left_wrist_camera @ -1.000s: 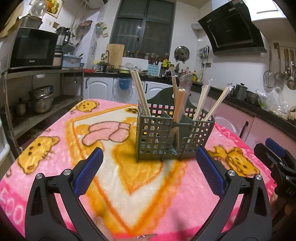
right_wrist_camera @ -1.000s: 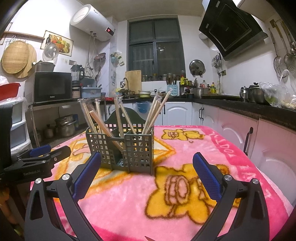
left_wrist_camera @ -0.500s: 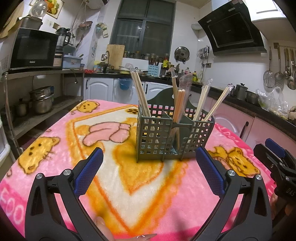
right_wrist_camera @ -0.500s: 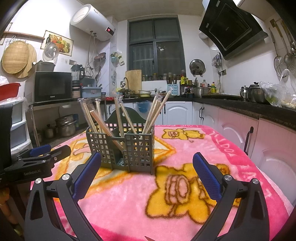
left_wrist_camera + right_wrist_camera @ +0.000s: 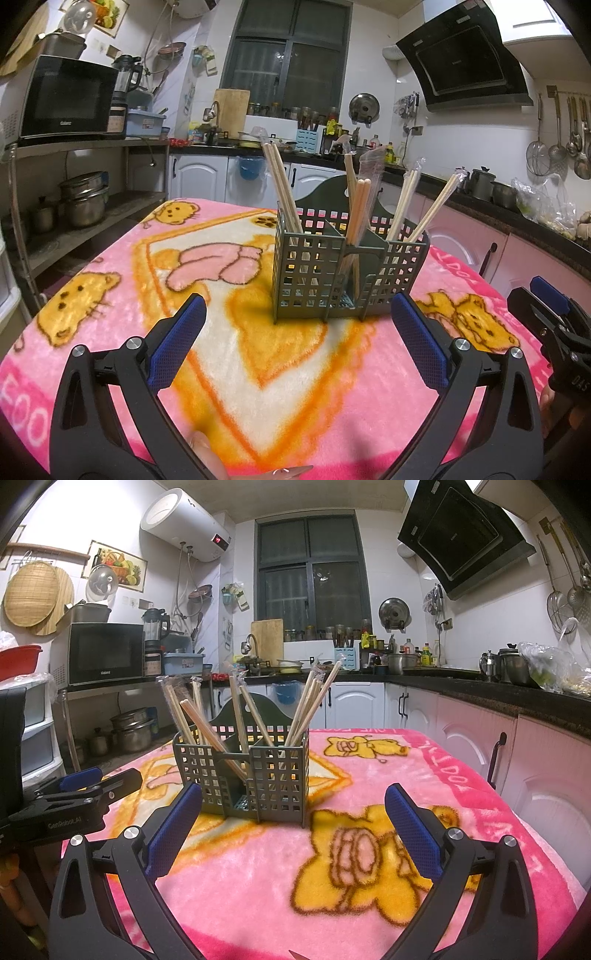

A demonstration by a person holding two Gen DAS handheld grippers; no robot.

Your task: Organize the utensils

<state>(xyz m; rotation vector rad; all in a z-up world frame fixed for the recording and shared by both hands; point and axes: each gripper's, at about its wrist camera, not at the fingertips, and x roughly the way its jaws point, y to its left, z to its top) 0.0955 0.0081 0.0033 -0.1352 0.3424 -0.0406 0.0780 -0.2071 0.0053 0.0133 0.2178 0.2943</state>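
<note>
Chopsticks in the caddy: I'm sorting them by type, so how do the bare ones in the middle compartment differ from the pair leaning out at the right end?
The middle chopsticks are bare wood; the right-end chopsticks wear clear plastic sleeves. The middle ones stand nearly upright; the right-end ones lean far outward. Both are pale, and both sit in the green caddy.

Green mesh caddy [image 5: 345, 271] upright on blanket, chopsticks [image 5: 356, 210] leaning inside

Blanket [image 5: 240, 369] bare before caddy [image 5: 314, 280]; chopsticks [image 5: 284, 192] obstruct overhead (splayed).
</note>
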